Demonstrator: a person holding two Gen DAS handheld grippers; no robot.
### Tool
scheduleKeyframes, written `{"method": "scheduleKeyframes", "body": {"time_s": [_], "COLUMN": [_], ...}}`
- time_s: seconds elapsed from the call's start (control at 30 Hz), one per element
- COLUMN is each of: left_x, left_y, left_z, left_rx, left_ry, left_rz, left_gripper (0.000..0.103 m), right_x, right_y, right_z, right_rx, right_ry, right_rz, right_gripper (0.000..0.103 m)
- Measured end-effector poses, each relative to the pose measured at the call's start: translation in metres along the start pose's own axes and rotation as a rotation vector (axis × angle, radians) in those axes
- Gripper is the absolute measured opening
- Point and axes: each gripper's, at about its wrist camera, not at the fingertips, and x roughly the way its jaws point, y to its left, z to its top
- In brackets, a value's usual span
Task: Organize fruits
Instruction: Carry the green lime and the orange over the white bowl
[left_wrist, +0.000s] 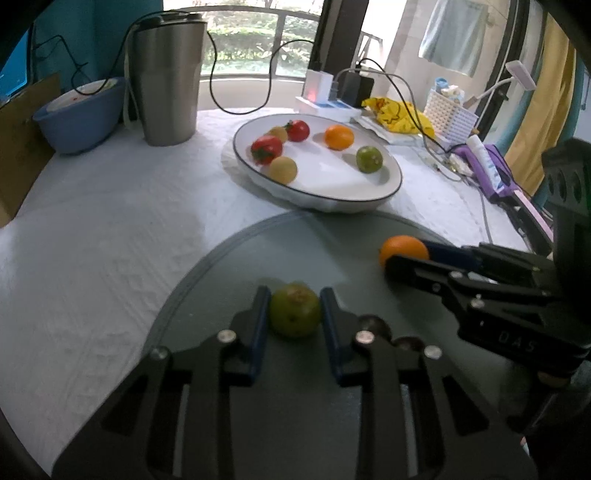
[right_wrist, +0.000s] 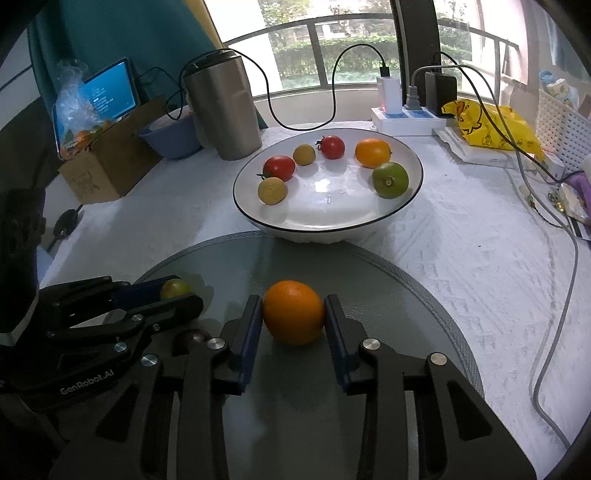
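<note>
My left gripper is shut on a green fruit on the round glass board. My right gripper is shut on an orange on the same board. Each gripper shows in the other view: the right gripper with the orange, the left gripper with the green fruit. A white bowl beyond the board holds two red tomatoes, two yellowish fruits, an orange and a green fruit. Two dark fruits lie on the board between the grippers.
A steel tumbler and a blue bowl stand at the back left. A cardboard box, power strip with cables, yellow bag and white basket crowd the back and right.
</note>
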Motion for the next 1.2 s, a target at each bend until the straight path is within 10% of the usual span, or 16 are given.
{"method": "scheduleKeyframes", "body": {"time_s": [1.2], "left_x": [-0.005], "left_y": [-0.024], "left_z": [0.054], "left_rx": [0.042], "left_ry": [-0.081], "left_rz": [-0.028], "left_gripper": [0.028], "right_x": [-0.021], "right_y": [-0.029], "right_z": [0.042], "right_rx": [-0.002], "right_ry": [-0.075], "right_rz": [-0.009], "right_gripper": [0.036]}}
